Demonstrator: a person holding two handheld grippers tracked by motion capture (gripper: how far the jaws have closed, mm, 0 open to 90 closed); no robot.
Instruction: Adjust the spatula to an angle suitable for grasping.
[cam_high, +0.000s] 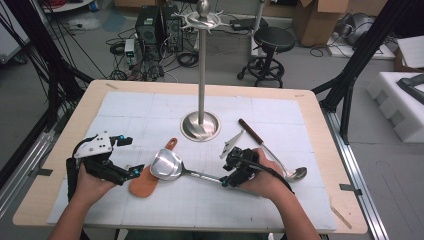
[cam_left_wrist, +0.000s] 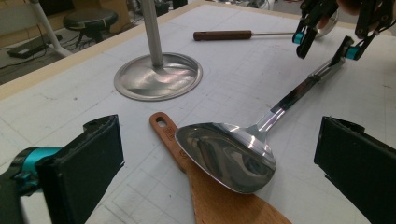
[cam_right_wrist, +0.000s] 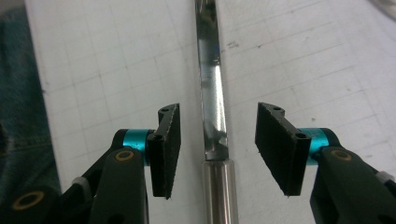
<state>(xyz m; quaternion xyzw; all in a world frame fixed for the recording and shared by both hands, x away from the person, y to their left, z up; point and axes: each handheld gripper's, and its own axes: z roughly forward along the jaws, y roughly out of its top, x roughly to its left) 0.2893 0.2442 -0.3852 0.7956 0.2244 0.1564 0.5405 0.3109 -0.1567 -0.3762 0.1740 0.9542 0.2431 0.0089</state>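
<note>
Nearest the person, both forearms come in from the bottom edge of the high view, one hand-held gripper each. Left hand-held gripper sits at the left of the bench w/ jaws spread wide, nothing btwn them, aimed toward the bowl end of the steel serving spoon. Its own view looks straight at that bowl from low down.

Right hand-held gripper hangs just over the spoon's handle, jaws partway apart. In its own view the handle runs straight up the middle of the gap and the pads clear it on both sides, so no grip atm.

The spoon itself lies flat near the front middle of the white grid mat. Long axis runs roughly left-right across the bench, tilted a bit: bowl points left and slightly away, handle end points right and slightly toward the person. Bowl rests on top of a wooden spatula, whose handle w/ the hang hole pokes out behind the bowl.

Farther right, a ladle w/ a dark wooden handle lies diagonally, bowl nearer the person.

Behind all that, mid-bench, a tall metal utensil stand stands upright on a round base, hooks up top.
</note>
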